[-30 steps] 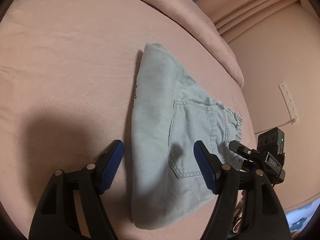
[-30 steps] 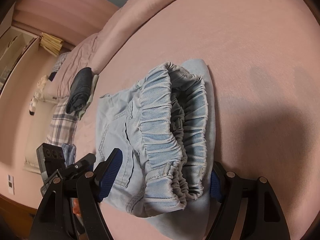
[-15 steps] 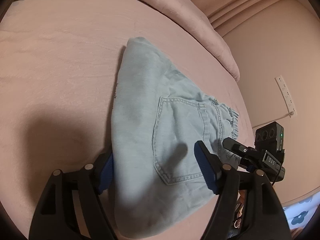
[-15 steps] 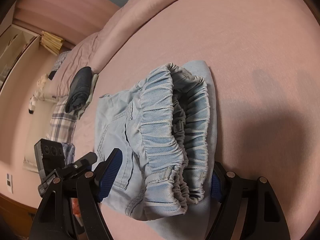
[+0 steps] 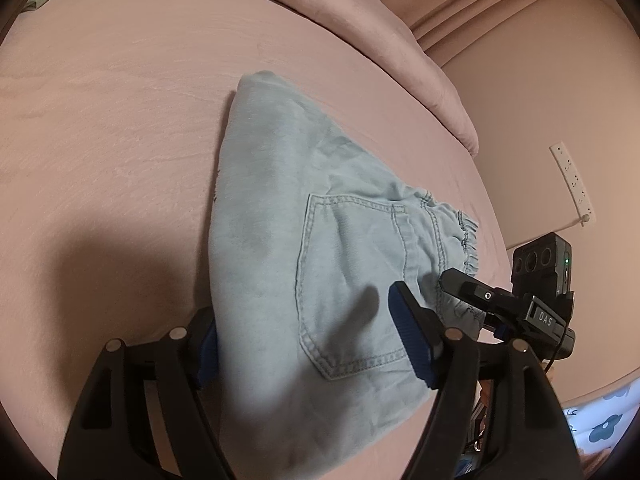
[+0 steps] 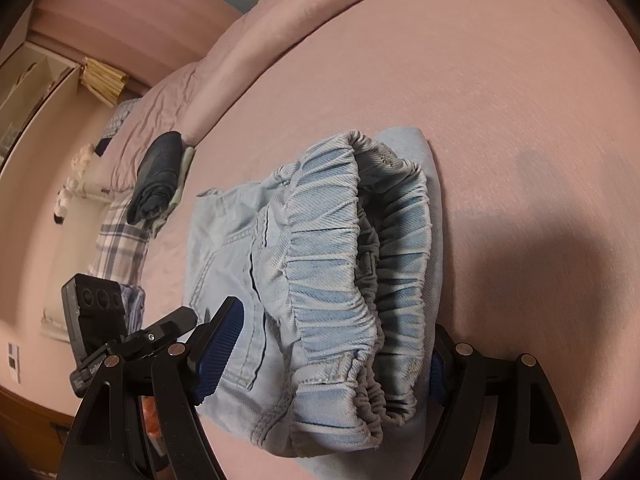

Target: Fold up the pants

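Because both grippers straddle the folded pants (image 5: 304, 264) without visibly pinching them, a lift from here could take only the top layers and let the bundle fall open; that is a judgement, not something seen. Nearest in the left wrist view, the left gripper (image 5: 308, 340) stands wide apart, its left pad tucked at the bundle's left edge and its right pad over the back pocket (image 5: 352, 280). Whether either pad presses the cloth cannot be told. In the right wrist view the right gripper (image 6: 324, 356) is also spread wide around the thick elastic waistband (image 6: 344, 264), one pad on each side, and this end is bulky enough to slip out unevenly. The pants lie on the pink bed (image 5: 100, 128), close to its near edge. Farther off, dark folded clothes (image 6: 156, 176) sit near the pillows.
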`<state>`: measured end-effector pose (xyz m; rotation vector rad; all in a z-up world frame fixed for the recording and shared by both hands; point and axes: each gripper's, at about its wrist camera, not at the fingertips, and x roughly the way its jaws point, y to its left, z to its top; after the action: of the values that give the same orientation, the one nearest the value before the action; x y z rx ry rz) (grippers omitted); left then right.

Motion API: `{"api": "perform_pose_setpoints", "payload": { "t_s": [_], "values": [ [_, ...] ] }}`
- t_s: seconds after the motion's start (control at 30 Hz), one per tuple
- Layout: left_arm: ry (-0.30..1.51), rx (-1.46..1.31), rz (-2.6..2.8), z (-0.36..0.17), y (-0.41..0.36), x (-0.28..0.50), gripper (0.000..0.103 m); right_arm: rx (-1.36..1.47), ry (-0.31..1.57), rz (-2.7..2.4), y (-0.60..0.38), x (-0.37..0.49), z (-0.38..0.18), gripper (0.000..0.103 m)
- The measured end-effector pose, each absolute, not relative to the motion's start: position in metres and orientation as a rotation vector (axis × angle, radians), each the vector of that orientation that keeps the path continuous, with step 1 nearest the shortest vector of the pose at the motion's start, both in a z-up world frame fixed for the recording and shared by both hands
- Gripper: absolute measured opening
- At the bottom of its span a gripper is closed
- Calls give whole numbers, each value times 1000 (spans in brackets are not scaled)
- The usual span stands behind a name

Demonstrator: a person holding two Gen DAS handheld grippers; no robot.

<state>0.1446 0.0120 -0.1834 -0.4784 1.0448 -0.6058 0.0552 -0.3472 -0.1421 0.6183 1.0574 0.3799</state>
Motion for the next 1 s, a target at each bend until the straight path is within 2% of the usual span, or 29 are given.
{"api": "perform_pose_setpoints", "payload": {
  "t_s": [0.9,1.0],
  "values": [
    [1051,-401,-605,-181,15,148,73,539,1043,376,-331,70,-141,84],
    [1050,-387,-581,-179,13,147,69,516,1042,367,-326,69,-140,83]
  ]
}}
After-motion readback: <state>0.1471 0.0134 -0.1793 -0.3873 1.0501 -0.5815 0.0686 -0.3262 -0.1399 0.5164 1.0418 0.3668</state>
